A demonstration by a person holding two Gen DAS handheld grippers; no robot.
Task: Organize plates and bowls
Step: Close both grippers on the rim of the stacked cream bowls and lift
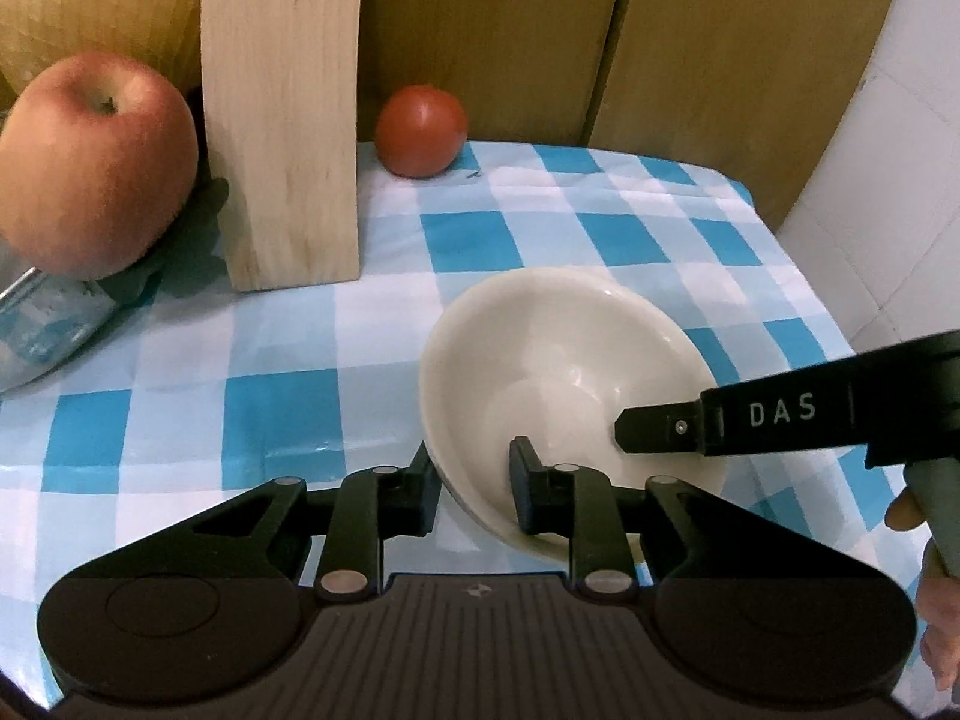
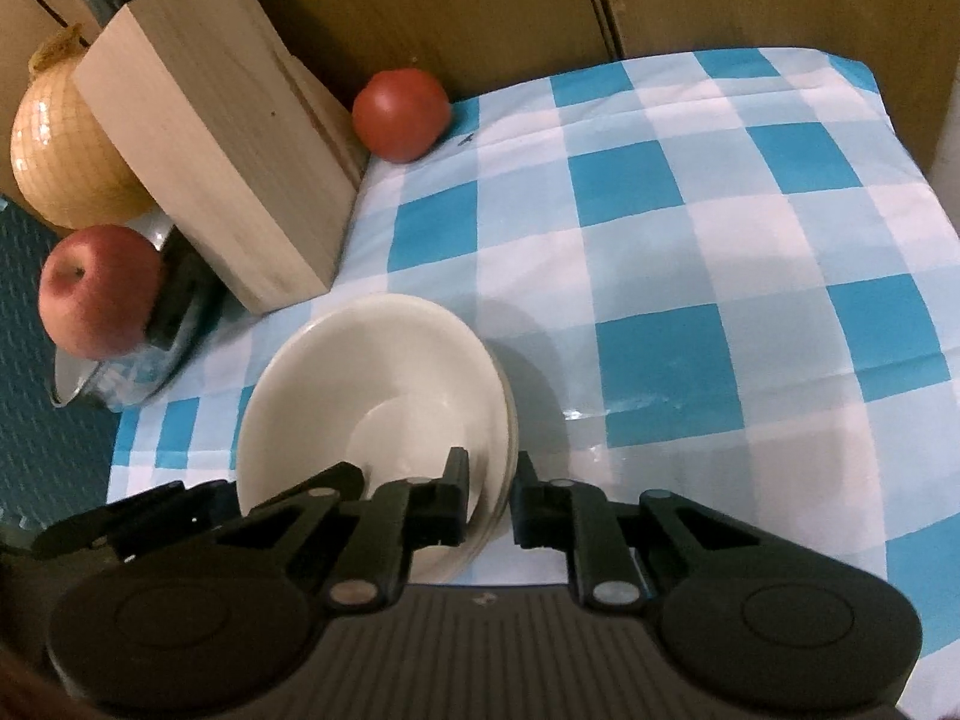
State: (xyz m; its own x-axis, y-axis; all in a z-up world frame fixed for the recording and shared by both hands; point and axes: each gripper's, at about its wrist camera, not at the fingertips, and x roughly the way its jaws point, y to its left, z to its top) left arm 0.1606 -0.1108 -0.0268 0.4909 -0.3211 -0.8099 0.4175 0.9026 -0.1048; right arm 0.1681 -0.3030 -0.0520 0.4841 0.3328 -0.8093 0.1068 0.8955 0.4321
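Observation:
A stack of white bowls [image 1: 540, 360] is held above the blue-checked tablecloth [image 1: 300, 348]. My left gripper [image 1: 474, 480] grips its near rim, one finger outside the rim, one inside. My right gripper [image 2: 489, 498] grips the stack [image 2: 384, 396] at its right rim in the same way, one finger inside, one outside. In the left wrist view the right gripper's finger [image 1: 660, 429] reaches into the bowl from the right. The stack is tilted in both views. Several rims show at its edge.
A wooden knife block [image 1: 282, 120] stands at the back left, with an apple [image 1: 90, 168], a netted melon [image 2: 66, 144] and a glass lid [image 2: 114, 384] beside it. A tomato [image 1: 420, 129] lies by the cardboard wall [image 1: 510, 30]. A white wall [image 1: 900, 180] is at the right.

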